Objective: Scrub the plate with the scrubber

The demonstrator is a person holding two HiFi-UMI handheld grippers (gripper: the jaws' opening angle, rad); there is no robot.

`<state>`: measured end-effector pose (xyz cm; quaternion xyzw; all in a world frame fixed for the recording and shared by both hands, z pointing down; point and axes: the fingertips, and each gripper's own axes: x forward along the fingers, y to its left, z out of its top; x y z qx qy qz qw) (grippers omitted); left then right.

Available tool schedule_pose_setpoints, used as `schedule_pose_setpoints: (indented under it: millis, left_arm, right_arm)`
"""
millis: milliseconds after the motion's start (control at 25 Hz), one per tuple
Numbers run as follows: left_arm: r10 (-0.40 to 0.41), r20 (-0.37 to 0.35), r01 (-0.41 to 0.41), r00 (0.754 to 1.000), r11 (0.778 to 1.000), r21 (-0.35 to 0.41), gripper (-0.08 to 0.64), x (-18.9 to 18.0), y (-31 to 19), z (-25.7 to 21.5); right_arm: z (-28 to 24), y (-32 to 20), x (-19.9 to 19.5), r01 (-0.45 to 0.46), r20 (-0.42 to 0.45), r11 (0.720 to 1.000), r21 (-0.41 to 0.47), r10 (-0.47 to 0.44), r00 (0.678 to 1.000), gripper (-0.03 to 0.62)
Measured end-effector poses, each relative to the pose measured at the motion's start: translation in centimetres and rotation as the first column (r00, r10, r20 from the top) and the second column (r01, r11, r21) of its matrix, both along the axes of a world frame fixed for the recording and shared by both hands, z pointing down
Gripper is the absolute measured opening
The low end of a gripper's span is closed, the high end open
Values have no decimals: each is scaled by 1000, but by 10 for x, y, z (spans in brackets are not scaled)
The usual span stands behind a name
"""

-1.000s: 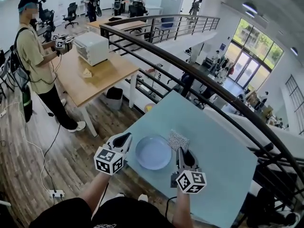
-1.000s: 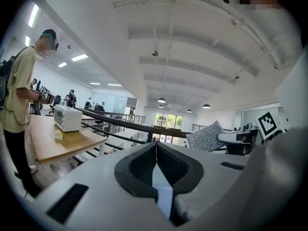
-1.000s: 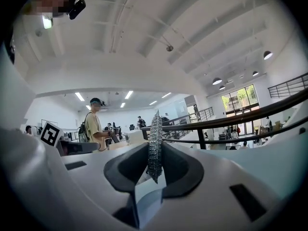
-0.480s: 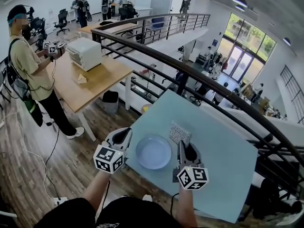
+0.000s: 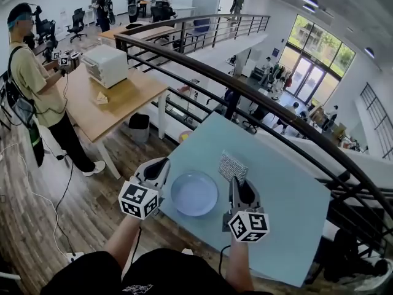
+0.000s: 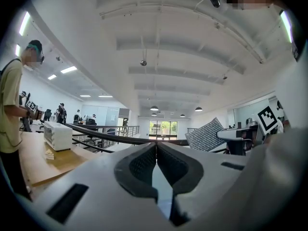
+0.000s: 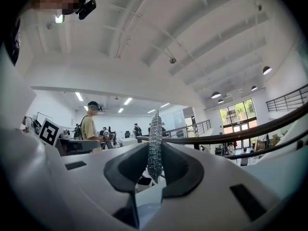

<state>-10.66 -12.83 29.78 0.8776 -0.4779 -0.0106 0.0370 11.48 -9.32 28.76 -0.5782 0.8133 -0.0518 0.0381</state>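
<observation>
- Plate [image 5: 194, 193]: pale blue and round. It lies flat on the light-blue desk [image 5: 279, 217], close to the desk's near-left edge. Its surface looks bare and the scrubber is not on it.
- Scrubber [image 5: 233, 167]: a silvery mesh sheet at about 2 o'clock from the plate's centre, just past the rim. It appears to be held clear of the desk. In the right gripper view the scrubber [image 7: 155, 129] shows edge-on, with its long axis running 12 to 6, standing up out of the tongs.
- Right tongs [image 5: 236, 182]: clenched on the scrubber's lower edge. The right gripper view shows the mesh pinched between the two pads of the right tongs [image 7: 155, 159].
- Left tongs [image 5: 163, 163]: closed tip to tip with nothing between them, as the left gripper view confirms [image 6: 156, 150]. They sit at 10 o'clock from the plate, near its rim. Whether they touch it cannot be told.
- Key relation: the plate lies at roughly 8 o'clock from the scrubber and below it. The right hand carries the tool and is just beside the rim.
- Judgement: scrubbing has not started. The next move calls for lowering the scrubber toward 8 o'clock and turning its broad face flat onto the plate.
- Risk: the plate may slide on the smooth desk unless the left tongs brace the rim.
- Beyond: a dark railing [image 5: 245, 94] runs behind the desk at 12 o'clock. A wooden desk [image 5: 116, 100] stands at 10 o'clock with a person [image 5: 31, 78] beside it.
</observation>
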Motion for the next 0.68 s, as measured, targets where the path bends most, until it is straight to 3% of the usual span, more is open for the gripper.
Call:
schedule_pose_setpoints:
  millis: [680]
  left_arm:
    - [-15, 9, 15, 1000, 1000, -3, 11, -3, 11, 14]
  right_arm:
    - [16, 8, -4, 22, -39, 1000, -4, -23, 999, 79]
